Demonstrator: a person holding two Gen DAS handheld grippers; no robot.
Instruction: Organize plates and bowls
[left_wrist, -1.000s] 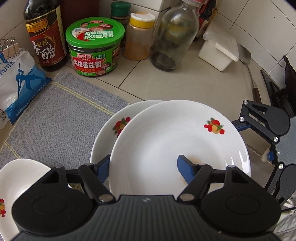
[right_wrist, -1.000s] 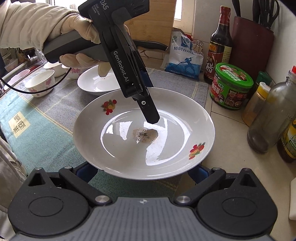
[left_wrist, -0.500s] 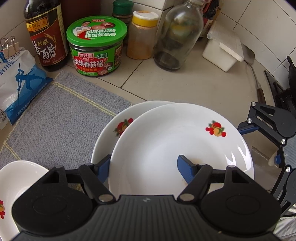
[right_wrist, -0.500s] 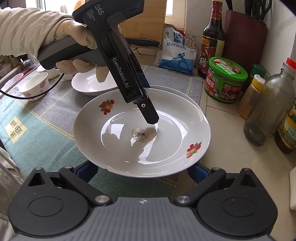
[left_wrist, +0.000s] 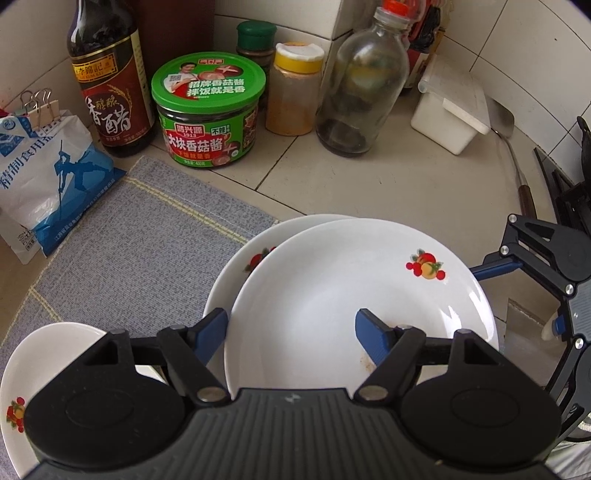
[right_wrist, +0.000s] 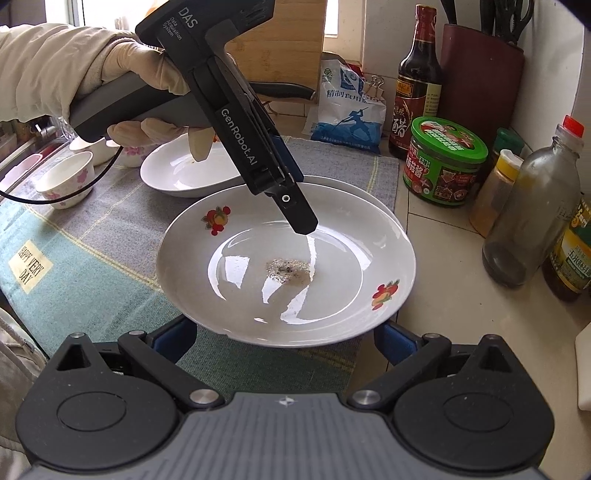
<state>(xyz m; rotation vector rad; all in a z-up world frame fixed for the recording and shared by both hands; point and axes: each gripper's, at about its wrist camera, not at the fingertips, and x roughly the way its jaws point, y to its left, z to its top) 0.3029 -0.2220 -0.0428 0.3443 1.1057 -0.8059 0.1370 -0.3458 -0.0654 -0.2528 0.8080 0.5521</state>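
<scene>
Releasing the upper plate (left_wrist: 332, 280) is the step in hand, as judged from the layout. The upper plate sits at lower centre of the left wrist view, nested on the lower plate (left_wrist: 236, 269), offset toward the right; both overlap the grey mat (left_wrist: 140, 251) and the tiled desk (left_wrist: 369, 184).

1. The left gripper (left_wrist: 291, 325) straddles the near rim, one finger outside and one inside the dish. Its jaws are opening and its pads do not clamp the rim. Let them spread fully before you lift away.
2. Withdraw straight up along the fingers so the inner finger does not drag the plate.
3. The right gripper (right_wrist: 282, 339) is released, jaws wide, at the plate's edge. Use it to nudge the rims into line if needed.
4. Keep the pads clear of the brown residue (right_wrist: 288, 267) at the plate's centre.
</scene>
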